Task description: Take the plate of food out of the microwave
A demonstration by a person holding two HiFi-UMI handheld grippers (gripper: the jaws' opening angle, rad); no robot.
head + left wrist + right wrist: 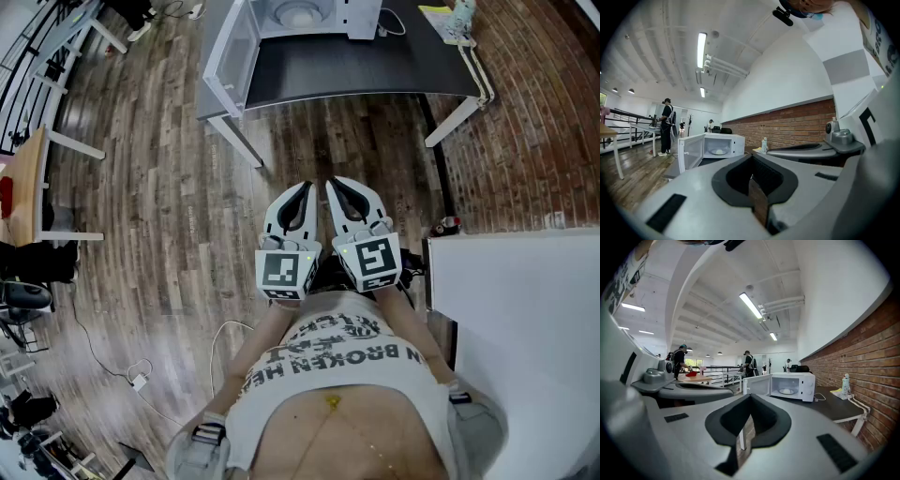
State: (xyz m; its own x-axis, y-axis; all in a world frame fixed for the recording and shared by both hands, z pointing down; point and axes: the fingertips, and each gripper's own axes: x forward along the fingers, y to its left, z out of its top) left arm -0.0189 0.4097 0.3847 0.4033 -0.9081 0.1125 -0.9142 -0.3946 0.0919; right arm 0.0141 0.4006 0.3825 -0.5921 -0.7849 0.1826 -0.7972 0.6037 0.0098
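Standing well back from the dark worktop (356, 70), a person holds the left tongs (305, 190) and right tongs (333, 188) side by side, both clenched on nothing. Open wood floor (187, 187) lies between. On the far worktop, the microwave (792, 385) has its door (230, 56) swung left, with the plate of food (786, 391) inside. A white surface (516, 309) crowds the near right.

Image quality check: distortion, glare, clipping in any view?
Head view: fisheye curves the floorboards; microwave cut off at the top edge. Left gripper view: black vignette corners, ceiling light strip blown out. Right gripper view: same vignette; plate small but legible.
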